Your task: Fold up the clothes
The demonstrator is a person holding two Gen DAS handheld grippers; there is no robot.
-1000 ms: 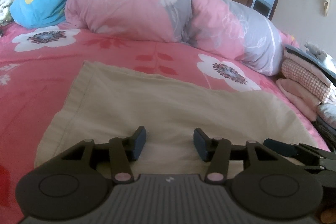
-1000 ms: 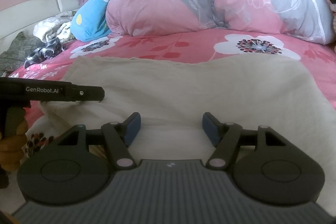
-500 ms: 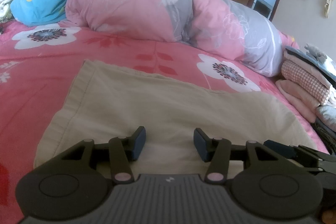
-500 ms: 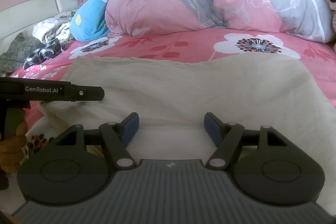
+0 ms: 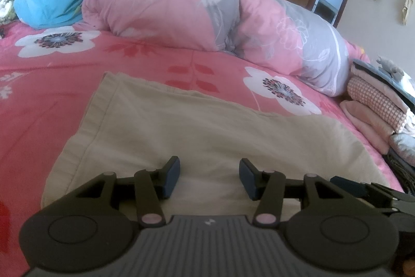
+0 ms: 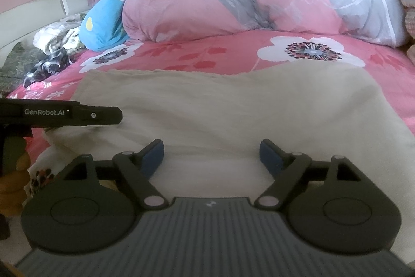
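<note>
From the left wrist camera, the left gripper (image 5: 208, 177) hangs over the near part of a tan cloth (image 5: 207, 131). Its two blue pads (image 5: 171, 177) stand apart with only flat cloth showing in the gap, so it is open and holds nothing. The cloth lies spread out on a pink bed sheet (image 5: 52, 85) with big white flowers. Behind it sits a fat rolled quilt (image 5: 181, 9) (pink and grey). A stack of folded clothes (image 5: 373, 108) sits at the right edge of the bed. The tip of the right gripper (image 5: 368, 190) pokes in low on the right.

From the right wrist camera, the right gripper (image 6: 211, 155) is over the near edge of the same tan cloth (image 6: 233, 108). Its jaws have just been opening and now stand wide, and nothing is gripped between them. The left gripper (image 6: 77, 114) comes in from the left side, just above the cloth's left edge. A hand (image 6: 15, 186) holds its handle.
</note>
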